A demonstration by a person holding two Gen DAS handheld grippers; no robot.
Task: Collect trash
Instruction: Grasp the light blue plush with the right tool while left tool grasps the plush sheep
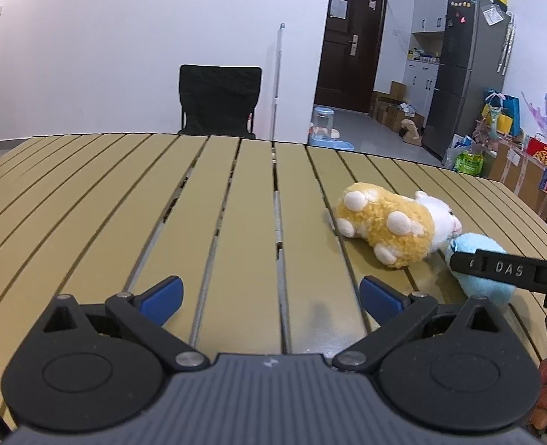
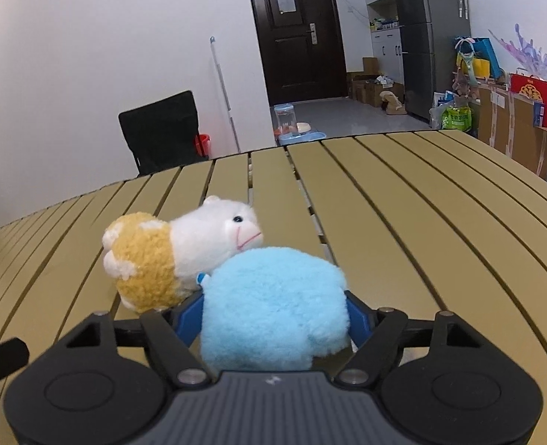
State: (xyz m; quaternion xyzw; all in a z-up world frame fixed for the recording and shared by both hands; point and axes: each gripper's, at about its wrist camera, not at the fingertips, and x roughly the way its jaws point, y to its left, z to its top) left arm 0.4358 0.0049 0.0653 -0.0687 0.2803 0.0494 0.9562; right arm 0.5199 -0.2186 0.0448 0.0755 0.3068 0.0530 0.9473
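Right gripper (image 2: 275, 317) sits low over the slatted tan table (image 2: 421, 222), its blue pads (image 2: 188, 315) against both flanks of a light-blue plush toy (image 2: 273, 307); the fleece bulges out between them and fills the gap, so the jaws stand fairly wide yet closed on the toy. Blue toy rests on the table surface, near edge of the tabletop. Touching its far left side lies a second plush, a yellow-and-white lamb (image 2: 177, 256), on its side with its white head pointing right. From the left wrist view, the left gripper (image 1: 269, 298) hovers over bare slats with jaws wide apart and nothing between its blue pads (image 1: 162, 294); both toys lie to its right. Beyond the table: black chair (image 1: 219, 100), dark door (image 2: 297, 33), grey fridge (image 1: 466, 70), boxes and bags along the right wall.
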